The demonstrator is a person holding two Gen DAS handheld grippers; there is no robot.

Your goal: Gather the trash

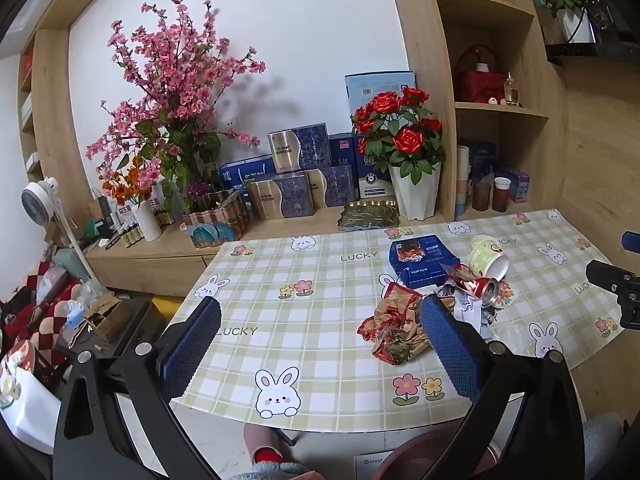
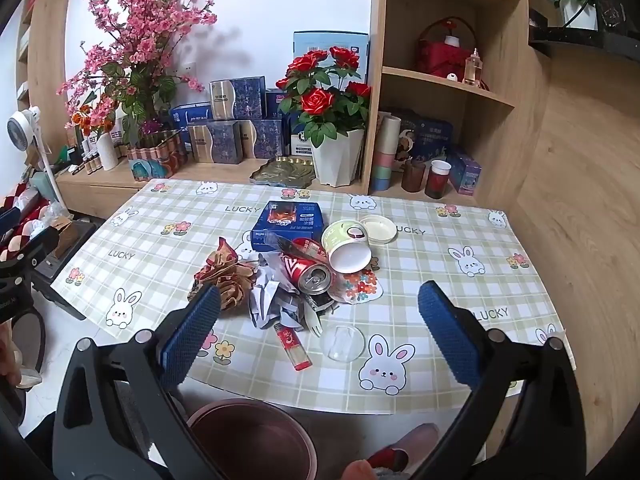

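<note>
- Counter: checked cloth, ahead of both hand-held grippers.
- Bin: below the right hand-held gripper, at the counter's near edge.
- Trash pile: box, cup, can, crumpled paper, lighter, just ahead of it.
- Left hand-held gripper: released, empty; the pile lies by its right finger.
- Right one: released, empty.

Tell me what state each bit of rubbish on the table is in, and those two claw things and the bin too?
Red can: on its side, dented, opened.
Green cup: tipped over, mouth facing us.
White lid: off, lying flat.
Blue box: lying flat, closed.
Brown wrapper: crumpled.
White paper: crumpled.
Red lighter: lying flat.
Bin: upright, looks empty.
Left gripper: fingers wide open, holding nothing.
Right gripper: fingers wide open, holding nothing.
</note>
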